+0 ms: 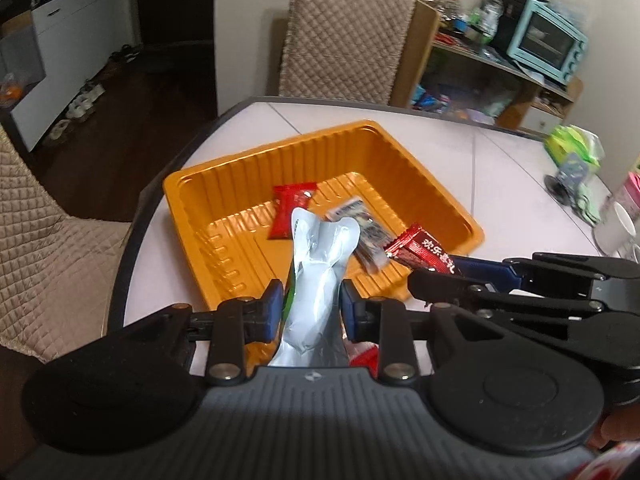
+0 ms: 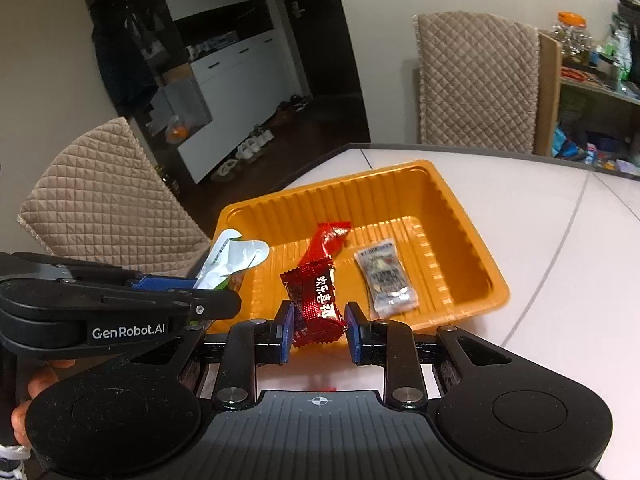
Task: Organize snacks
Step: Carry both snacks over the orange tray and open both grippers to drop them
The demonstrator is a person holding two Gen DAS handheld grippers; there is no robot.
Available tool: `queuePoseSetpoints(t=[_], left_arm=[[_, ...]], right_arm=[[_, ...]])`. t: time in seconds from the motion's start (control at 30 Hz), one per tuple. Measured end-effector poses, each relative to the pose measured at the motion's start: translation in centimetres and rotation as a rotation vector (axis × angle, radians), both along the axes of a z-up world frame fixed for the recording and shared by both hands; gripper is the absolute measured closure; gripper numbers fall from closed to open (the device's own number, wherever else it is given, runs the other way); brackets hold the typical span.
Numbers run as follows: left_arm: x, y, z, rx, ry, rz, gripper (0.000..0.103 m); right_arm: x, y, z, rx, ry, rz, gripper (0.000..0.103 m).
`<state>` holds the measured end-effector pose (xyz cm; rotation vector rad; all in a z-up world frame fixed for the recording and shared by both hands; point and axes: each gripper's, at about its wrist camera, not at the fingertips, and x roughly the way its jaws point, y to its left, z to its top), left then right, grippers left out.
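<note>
An orange ribbed tray [image 1: 224, 204] [image 2: 460, 216] sits on the white table. Inside lie a red snack packet [image 1: 290, 210] [image 2: 330, 238] and a grey-blue packet [image 1: 366, 228] [image 2: 386, 280]. My left gripper [image 1: 310, 312] is shut on a silver pouch [image 1: 320, 276] with green print, held over the tray's near edge; the pouch also shows in the right wrist view [image 2: 236, 258]. My right gripper [image 2: 318, 328] is shut on a dark red candy packet [image 2: 316, 304] with white characters, just above the tray's near rim. That packet shows in the left wrist view [image 1: 420, 250].
Quilted beige chairs [image 1: 340, 36] [image 2: 104, 208] stand at the far and left sides of the table. A white cup [image 1: 614, 228] and a green bag [image 1: 572, 152] sit on the table at right. A shelf holds a blue mini oven [image 1: 546, 46].
</note>
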<state>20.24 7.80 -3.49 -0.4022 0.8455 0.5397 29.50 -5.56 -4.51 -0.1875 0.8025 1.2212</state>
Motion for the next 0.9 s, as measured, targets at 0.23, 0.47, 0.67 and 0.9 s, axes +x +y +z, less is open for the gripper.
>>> queuePoseSetpoints(t=[0.23, 0.47, 0.67, 0.9], left_arm=[[1.6, 1.4, -0.8, -0.01, 0.016, 0.052, 0.076], [2.8, 2.6, -2.3, -0.03, 0.048, 0.093, 0.076], [3.5, 3.3, -3.4, -0.028, 0.072, 0.109, 0.076], [3.8, 4.4, -4.4, -0.057, 0.086, 0.123, 0.075]], right_arm=[[1.9, 2.6, -1.4, -0.013, 0.014, 0.019, 0.076], [3.3, 4.1, -3.1, -0.039, 0.031, 0.027, 0.076], [4.3, 4.7, -4.3, -0.052, 0.05, 0.028, 0.075], [4.7, 5.5, -4.8, -0.057, 0.057, 0.028, 0.075]])
